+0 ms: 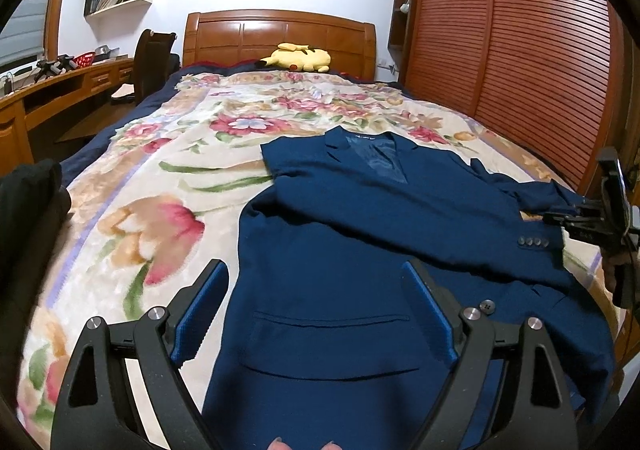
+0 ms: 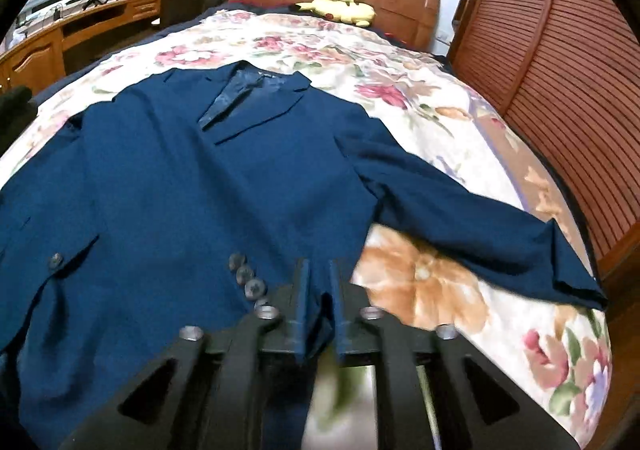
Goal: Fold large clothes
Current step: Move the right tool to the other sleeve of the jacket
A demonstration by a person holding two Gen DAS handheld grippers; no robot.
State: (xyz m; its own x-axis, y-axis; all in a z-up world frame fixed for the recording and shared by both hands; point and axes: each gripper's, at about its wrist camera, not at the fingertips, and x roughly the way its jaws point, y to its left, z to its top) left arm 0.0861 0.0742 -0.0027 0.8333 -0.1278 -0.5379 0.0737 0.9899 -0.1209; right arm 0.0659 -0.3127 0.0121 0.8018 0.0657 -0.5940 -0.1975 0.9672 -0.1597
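Note:
A navy blue suit jacket (image 1: 360, 234) lies face up on the floral bedspread (image 1: 160, 186), collar toward the headboard. One sleeve is folded across its front, cuff buttons (image 1: 534, 241) showing. My left gripper (image 1: 316, 278) is open, its jaws wide apart above the jacket's lower front and pocket. My right gripper (image 2: 319, 270) is shut on the cuff end of that folded sleeve (image 2: 320, 302), next to the cuff buttons (image 2: 248, 278). The jacket (image 2: 180, 178) fills the right wrist view; its other sleeve (image 2: 480, 226) stretches right across the bed. The right gripper also shows in the left wrist view (image 1: 560, 216).
A yellow plush toy (image 1: 298, 57) lies by the wooden headboard (image 1: 280, 34). A slatted wooden wardrobe (image 1: 520, 42) stands right of the bed. A desk (image 1: 60, 90) and dark chair (image 1: 152, 58) stand left. Dark clothing (image 1: 28, 210) sits at the left edge.

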